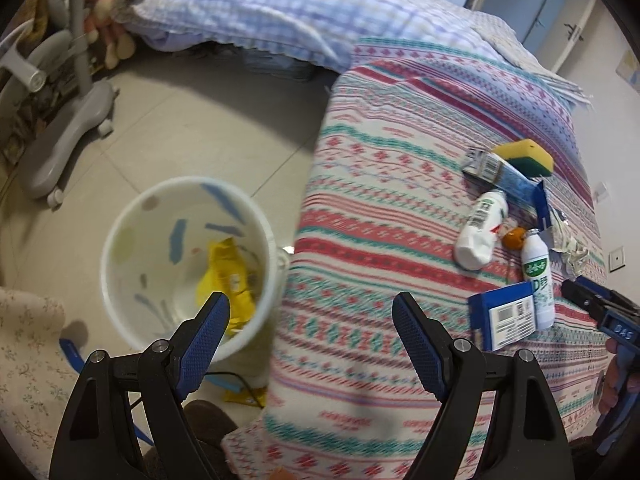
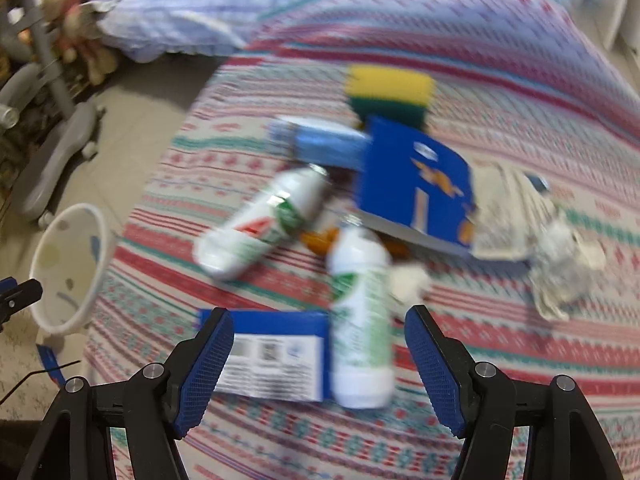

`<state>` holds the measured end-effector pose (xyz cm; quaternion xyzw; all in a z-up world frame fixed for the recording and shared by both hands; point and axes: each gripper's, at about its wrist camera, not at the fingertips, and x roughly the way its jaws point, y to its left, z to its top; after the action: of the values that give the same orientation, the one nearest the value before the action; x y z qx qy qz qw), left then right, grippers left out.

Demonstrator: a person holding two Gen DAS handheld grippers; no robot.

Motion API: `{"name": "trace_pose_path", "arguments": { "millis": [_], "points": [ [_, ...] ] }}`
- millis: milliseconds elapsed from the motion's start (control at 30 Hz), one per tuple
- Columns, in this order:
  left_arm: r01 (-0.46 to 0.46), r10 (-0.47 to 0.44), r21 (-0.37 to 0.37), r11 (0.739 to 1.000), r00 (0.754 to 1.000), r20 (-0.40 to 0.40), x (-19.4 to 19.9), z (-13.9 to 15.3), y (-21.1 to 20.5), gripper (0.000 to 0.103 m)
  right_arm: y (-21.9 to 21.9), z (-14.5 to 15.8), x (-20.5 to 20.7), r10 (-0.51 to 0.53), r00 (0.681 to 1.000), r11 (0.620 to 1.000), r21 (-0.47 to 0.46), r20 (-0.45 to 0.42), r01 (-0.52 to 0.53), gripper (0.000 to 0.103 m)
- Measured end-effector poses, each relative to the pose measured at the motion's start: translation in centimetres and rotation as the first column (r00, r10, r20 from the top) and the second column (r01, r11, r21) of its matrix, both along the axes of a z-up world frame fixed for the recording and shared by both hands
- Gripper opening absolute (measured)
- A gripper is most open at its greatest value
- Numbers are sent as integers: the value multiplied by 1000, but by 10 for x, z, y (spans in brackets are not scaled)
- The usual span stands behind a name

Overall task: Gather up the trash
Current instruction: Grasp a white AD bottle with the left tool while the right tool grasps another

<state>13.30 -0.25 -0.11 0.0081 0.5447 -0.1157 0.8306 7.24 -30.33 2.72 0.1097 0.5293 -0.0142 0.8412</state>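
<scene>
Yellow wrapper (image 1: 228, 276) inside bin (image 1: 120, 216) visible from left wrist only.

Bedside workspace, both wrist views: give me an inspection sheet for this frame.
Surface: patterned bedspread on a bed; tiled floor beside it.
Job's things: white bin on the floor holding a yellow wrapper; on the bed, two white bottles, blue cartons, a sponge, crumpled paper.
Clutter: small orange item between the bottles, unclear what.
Grippers: left tool open, empty, near the bin; right tool open, over the nearest bottle and carton.
Cables: thin black cable on the floor by the bin.
Surroundings: checked quilt, plush toy, grey wheeled stand.
</scene>
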Motion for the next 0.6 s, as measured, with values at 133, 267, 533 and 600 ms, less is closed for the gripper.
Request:
{"name": "trace_pose_path", "arguments": {
  "millis": [133, 267, 533, 600],
  "points": [
    [31, -31, 8, 999, 1000, 5, 5, 1, -27, 86, -19, -16, 0, -30, 999, 999, 21, -43, 31, 75],
    [66, -66, -2, 998, 998, 4, 15, 2, -55, 86, -34, -26, 2, -47, 997, 995, 84, -68, 53, 71],
    [176, -177, -35, 984, 984, -12, 30, -8, -112, 85, -38, -44, 15, -13, 994, 977, 208, -108, 35, 45],
    [208, -210, -53, 977, 977, -26, 32, -12, -126, 83, -33, -46, 17, 15, 993, 975, 222, -114, 11, 38]
  ]
}}
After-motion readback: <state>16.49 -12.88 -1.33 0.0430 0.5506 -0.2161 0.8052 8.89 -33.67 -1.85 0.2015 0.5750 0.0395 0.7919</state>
